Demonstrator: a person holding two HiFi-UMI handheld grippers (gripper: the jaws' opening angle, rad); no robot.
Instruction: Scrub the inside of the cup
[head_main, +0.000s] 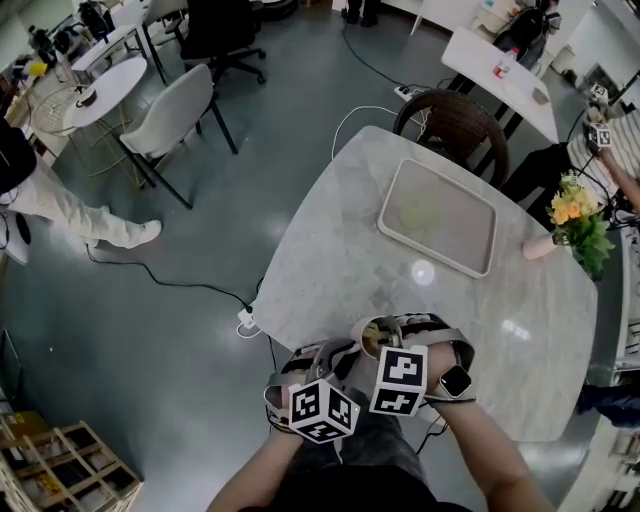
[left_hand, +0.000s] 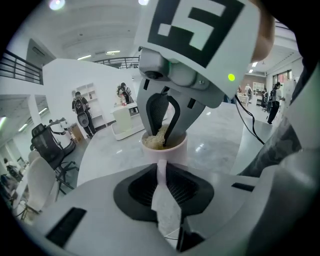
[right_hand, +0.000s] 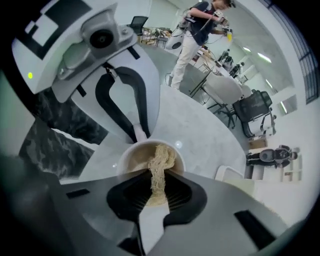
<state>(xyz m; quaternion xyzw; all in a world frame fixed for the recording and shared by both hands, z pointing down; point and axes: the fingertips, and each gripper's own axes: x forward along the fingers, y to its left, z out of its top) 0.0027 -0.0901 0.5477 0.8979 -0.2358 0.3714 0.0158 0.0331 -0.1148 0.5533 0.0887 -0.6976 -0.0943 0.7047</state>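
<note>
My left gripper (left_hand: 161, 176) is clamped on the handle (left_hand: 161, 170) of the cup (left_hand: 176, 151). The pale strip of handle sits pinched between the two pads, and the cup stands upright just beyond the jaw tips with its mouth up. My right gripper (right_hand: 157, 182) points steeply down from above. It is closed on a tan, fibrous scrubber (right_hand: 160, 162). The scrubber runs out from between the pads, over the near rim and down into the cup, where it lies against the inner wall. In the left gripper view the right jaw tips reach into the cup's mouth with the scrubber bunched around them.

The cup is over the near edge of the marble table (head_main: 340, 250), between my two grippers. I cannot tell whether its base rests on the top. Further away on the table lies a tray (head_main: 450, 228), well apart from the cup. A bunch of flowers (head_main: 575, 215) stands at the table's far right edge.
</note>
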